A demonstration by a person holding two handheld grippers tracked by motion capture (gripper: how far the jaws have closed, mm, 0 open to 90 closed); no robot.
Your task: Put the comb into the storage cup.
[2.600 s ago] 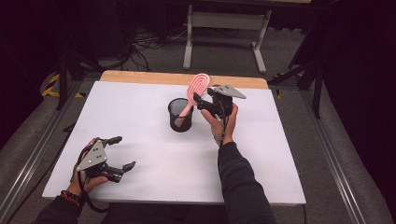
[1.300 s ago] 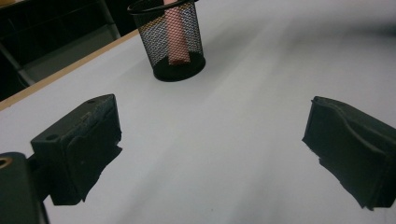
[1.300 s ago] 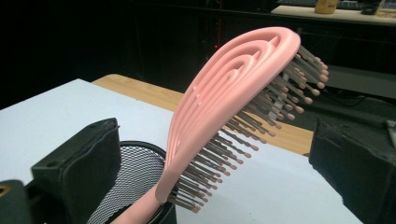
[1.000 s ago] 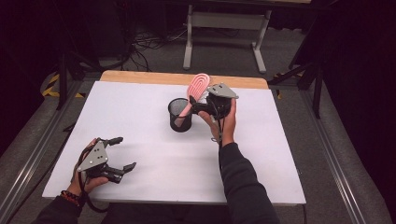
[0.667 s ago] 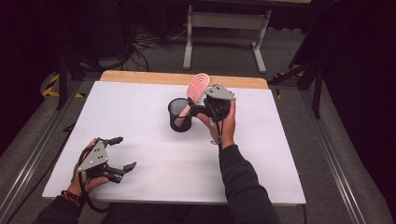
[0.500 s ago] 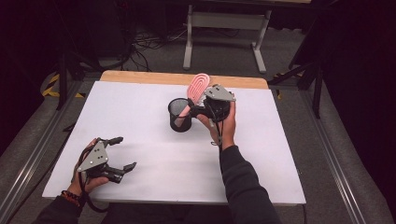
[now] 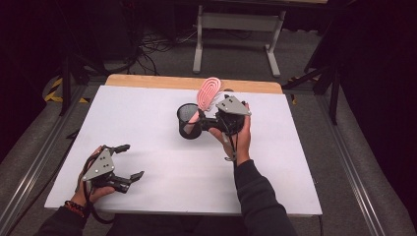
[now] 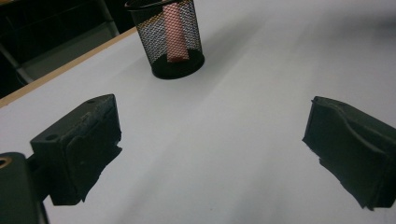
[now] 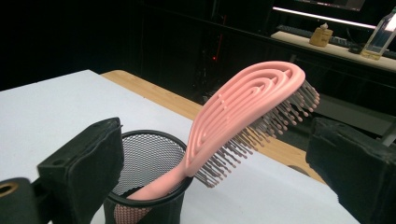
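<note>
A pink hairbrush [image 7: 208,91] stands handle-down in a black mesh cup [image 7: 189,121] at mid-table, its head leaning out to the right. My right gripper [image 7: 203,122] sits just right of the cup, open. In the right gripper view the hairbrush [image 9: 252,105] leans between the spread jaws without touching either, above the cup [image 9: 150,186]. My left gripper [image 7: 132,160] rests open near the front left of the table, with nothing between its jaws. In the left gripper view the cup [image 8: 187,44] stands far ahead, the pink handle [image 8: 175,32] visible through the mesh.
The white table top [image 7: 147,108] has a wooden strip [image 7: 147,81] along its far edge. Behind it stands a grey metal stand [image 7: 236,22] on a dark floor with cables. Metal rails run along both sides of the table.
My right gripper has drifted slightly left, closer to the cup. The hairbrush stays leaning in the cup. The left gripper has not moved.
</note>
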